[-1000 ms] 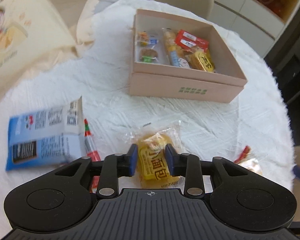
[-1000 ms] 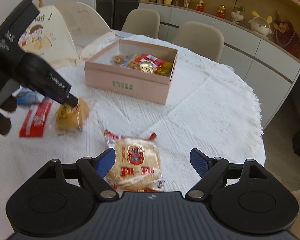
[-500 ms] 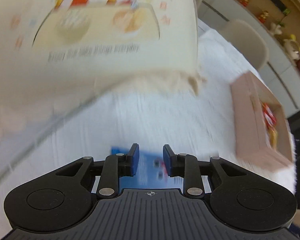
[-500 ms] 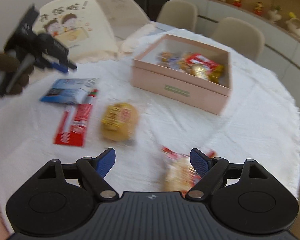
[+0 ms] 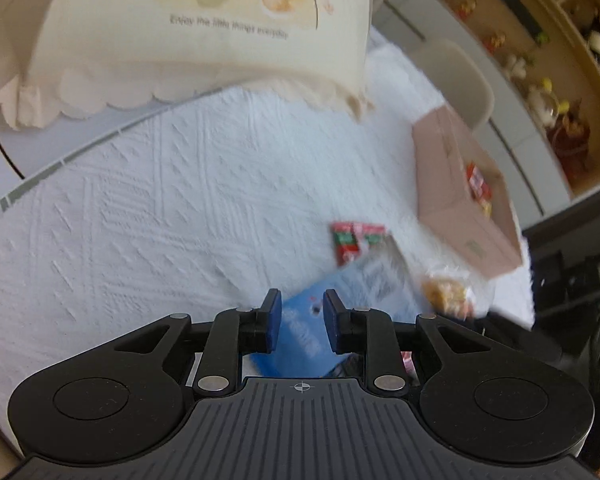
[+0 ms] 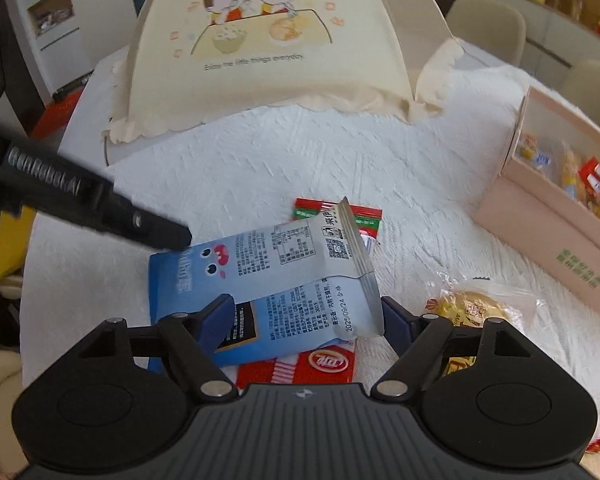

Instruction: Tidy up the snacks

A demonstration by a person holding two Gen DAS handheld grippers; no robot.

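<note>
- Done: the pink box [image 6: 548, 216], at the right edge of the white tablecloth [image 6: 228, 168], already holds several wrapped snacks [image 6: 580, 184].
- Left to do: four items lie outside it. These are the blue packet [image 6: 268, 280], a red packet [image 6: 324, 364] partly under it, a second red-and-green packet [image 6: 332, 210] behind it, and a yellow bun [image 6: 468, 304] between the blue packet and the box.
- Left gripper [image 5: 298, 322]: jaws narrow but apart, having just been closing; its tips are at the blue packet's far corner, and whether they pinch it cannot be told.
- Right gripper [image 6: 308, 316]: spread wide, jaws just closing, the blue packet's near end between them; contact is not clear.
- Judgement: the task is about half done; the blue packet is the item in hand.
- Background: a cream food cover [image 6: 268, 40] stands well apart from the snacks.
</note>
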